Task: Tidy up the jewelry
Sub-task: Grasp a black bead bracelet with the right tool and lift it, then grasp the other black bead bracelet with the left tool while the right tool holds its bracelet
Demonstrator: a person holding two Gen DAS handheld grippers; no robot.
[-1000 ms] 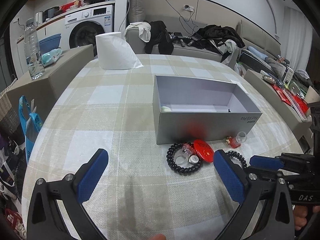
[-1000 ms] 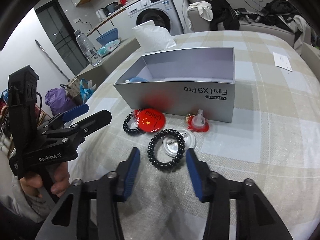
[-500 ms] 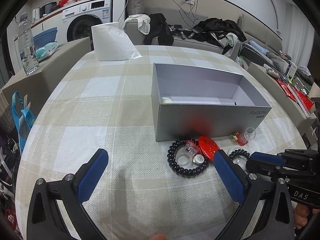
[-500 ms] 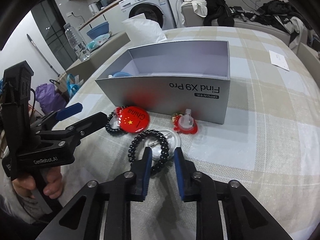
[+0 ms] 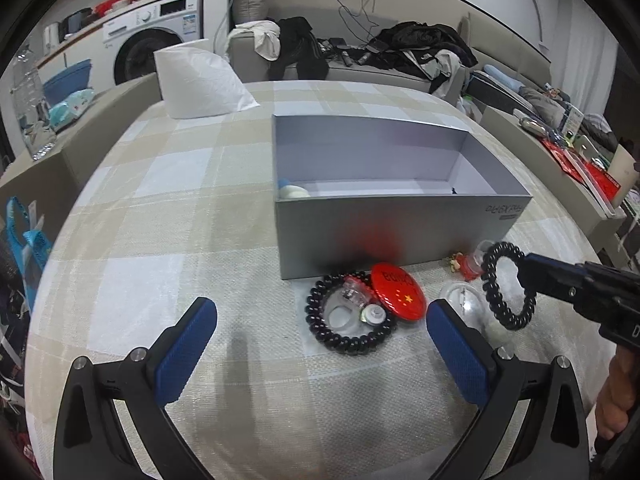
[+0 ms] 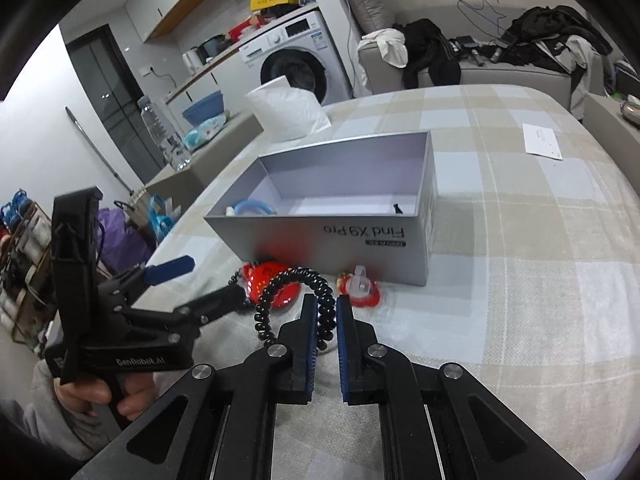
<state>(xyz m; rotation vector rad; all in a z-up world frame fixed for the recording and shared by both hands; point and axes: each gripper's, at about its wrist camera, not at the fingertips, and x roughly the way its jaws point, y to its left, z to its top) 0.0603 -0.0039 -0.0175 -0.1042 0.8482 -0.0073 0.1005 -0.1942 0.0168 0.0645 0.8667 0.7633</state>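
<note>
Black beaded bracelet [image 6: 294,304], hanging clear of the worktop in front of the near wall of the grey box [image 5: 400,224]; the right gripper [image 6: 327,322] is pinching one arc of the loop between its blue fingers [image 6: 310,344], which are standing nearly together with the beads clamped between them; the rest of the loop is arching up and to the left of the tips. The step in hand, by judgement, is the carrying of this bracelet to the box; the next move is calling for a lift over the near wall and a release above the open interior, where a pale blue-and-white item [image 6: 250,208] is lying at the left end. The left gripper [image 5: 320,338] is hovering low over the worktop, its fingers [image 5: 186,344] standing wide apart and holding nothing. Other pieces are waiting on the cloth just before the box: a second beaded bracelet [image 5: 348,314] ringing a clear plastic ring [image 5: 356,294], a red round badge [image 5: 398,288] overlapping it, and a small red-and-clear ornament [image 6: 360,284]. The worktop [image 5: 160,240] is wearing a beige-and-white checked cloth; a white tissue pack [image 5: 200,80] is sitting at its far edge. Beyond, a washing machine [image 6: 298,62], a sofa strewn with clothes [image 5: 400,52] and a water bottle [image 6: 164,136] are filling the room.
</note>
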